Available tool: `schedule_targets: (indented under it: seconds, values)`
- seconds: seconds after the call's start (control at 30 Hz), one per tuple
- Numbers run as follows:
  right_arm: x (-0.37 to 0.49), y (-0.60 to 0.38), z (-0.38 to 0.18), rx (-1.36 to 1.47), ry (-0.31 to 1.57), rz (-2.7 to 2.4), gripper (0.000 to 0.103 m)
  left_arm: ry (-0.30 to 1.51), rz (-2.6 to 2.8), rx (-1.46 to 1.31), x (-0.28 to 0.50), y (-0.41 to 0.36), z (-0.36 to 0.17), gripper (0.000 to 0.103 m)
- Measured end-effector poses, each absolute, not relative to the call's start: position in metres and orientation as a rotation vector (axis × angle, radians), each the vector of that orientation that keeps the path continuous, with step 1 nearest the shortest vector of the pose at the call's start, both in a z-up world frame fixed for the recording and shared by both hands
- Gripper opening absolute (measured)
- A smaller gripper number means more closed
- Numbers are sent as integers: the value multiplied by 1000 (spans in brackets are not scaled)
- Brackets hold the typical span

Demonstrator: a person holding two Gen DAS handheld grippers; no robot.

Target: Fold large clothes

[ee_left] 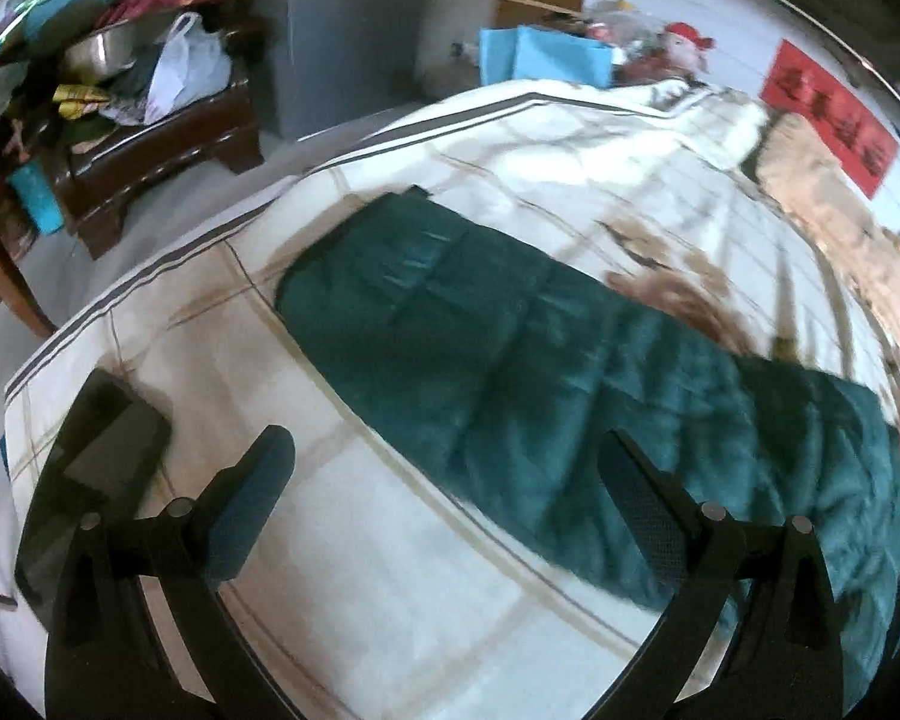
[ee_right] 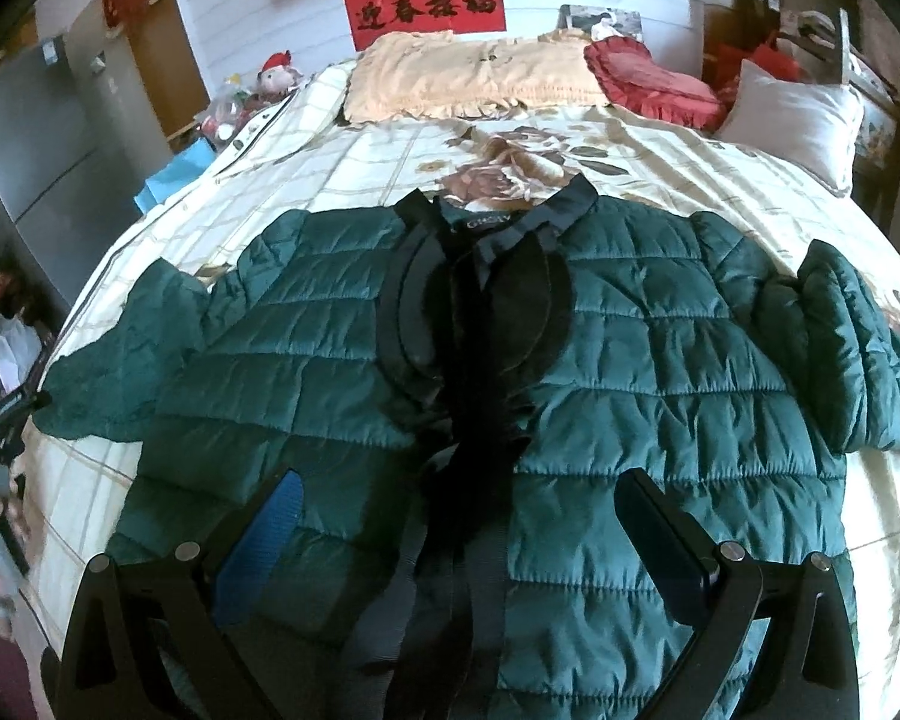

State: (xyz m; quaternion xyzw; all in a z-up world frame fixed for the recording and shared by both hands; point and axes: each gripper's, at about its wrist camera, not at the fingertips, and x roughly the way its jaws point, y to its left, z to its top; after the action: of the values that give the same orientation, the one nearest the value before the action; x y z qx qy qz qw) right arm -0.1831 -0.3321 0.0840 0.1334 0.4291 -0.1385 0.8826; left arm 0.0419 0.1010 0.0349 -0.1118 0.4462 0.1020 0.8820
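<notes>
I am hovering my right claw (ee_right: 456,540) and left claw (ee_left: 444,480), both spread wide and empty, over the teal quilted puffer jacket (ee_right: 630,360), lying flat, front up on the bed (ee_right: 360,168) for folding.

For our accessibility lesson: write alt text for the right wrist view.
A dark green quilted puffer jacket lies spread flat, front up, on a cream floral bedspread, sleeves out. The right gripper hovers over its hem, jaws open.

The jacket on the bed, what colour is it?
Dark teal green, quilted, with a black collar and front placket; the jacket shows best in the right wrist view.
</notes>
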Motion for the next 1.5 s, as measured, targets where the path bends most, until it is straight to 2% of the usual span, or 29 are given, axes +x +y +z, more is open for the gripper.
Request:
schedule_targets:
  seconds: [0.3,0.43,0.47,0.53,0.57,0.67,0.97,1.5]
  values:
    - [-178,-332,79,274,923,-288,103,951,262,-397,72,136,11,99]
    - [-176,-331,78,268,933,-284,103,917,235,-380,78,132,15,76]
    - [-175,-330,78,268,936,-283,103,911,225,-367,80,130,16,64]
    - [-175,-329,78,270,939,-280,103,901,206,-353,82,129,17,48]
    - [-175,-329,77,272,940,-277,103,896,195,-353,83,129,17,33]
    - [-176,-327,77,275,944,-266,103,894,159,-390,80,132,22,18]
    - [-184,-327,81,286,929,-263,103,792,32,-363,40,104,77,14]
    - [-215,-346,93,322,890,-289,103,712,-272,-287,-17,-2,147,13]
